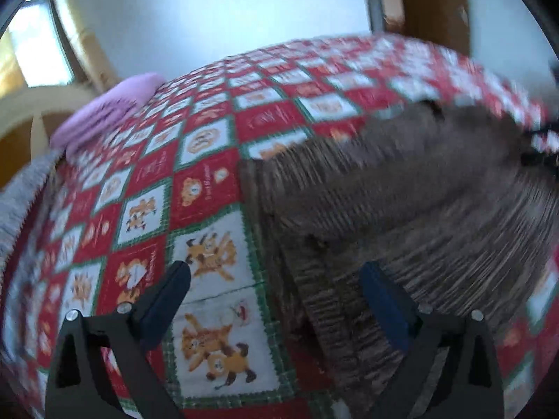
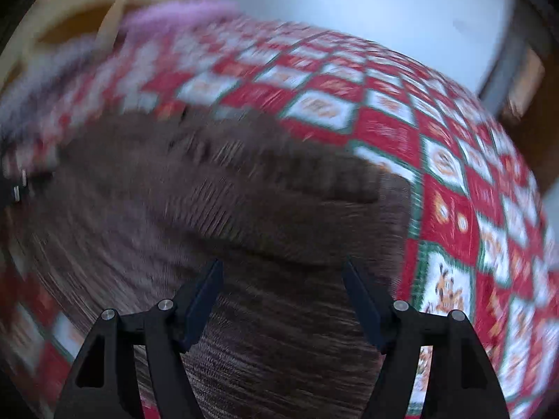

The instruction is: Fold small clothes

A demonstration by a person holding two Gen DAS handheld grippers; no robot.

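A brown striped knit garment point(image 1: 401, 202) lies on the red, white and green checked tablecloth point(image 1: 195, 181). My left gripper point(image 1: 276, 272) is open over the garment's left edge, its right finger above the cloth and its left finger above the tablecloth. In the right wrist view the same garment point(image 2: 216, 202) fills the middle, blurred by motion. My right gripper point(image 2: 283, 269) is open and empty just above the garment's near part. The other gripper shows as a dark shape at the right edge of the left wrist view.
A folded pink cloth point(image 1: 104, 104) lies at the far left of the table; it also shows in the right wrist view point(image 2: 181, 14). A grey fleecy cloth point(image 1: 24, 195) hangs at the left edge. A white wall point(image 1: 216, 10) stands behind the table.
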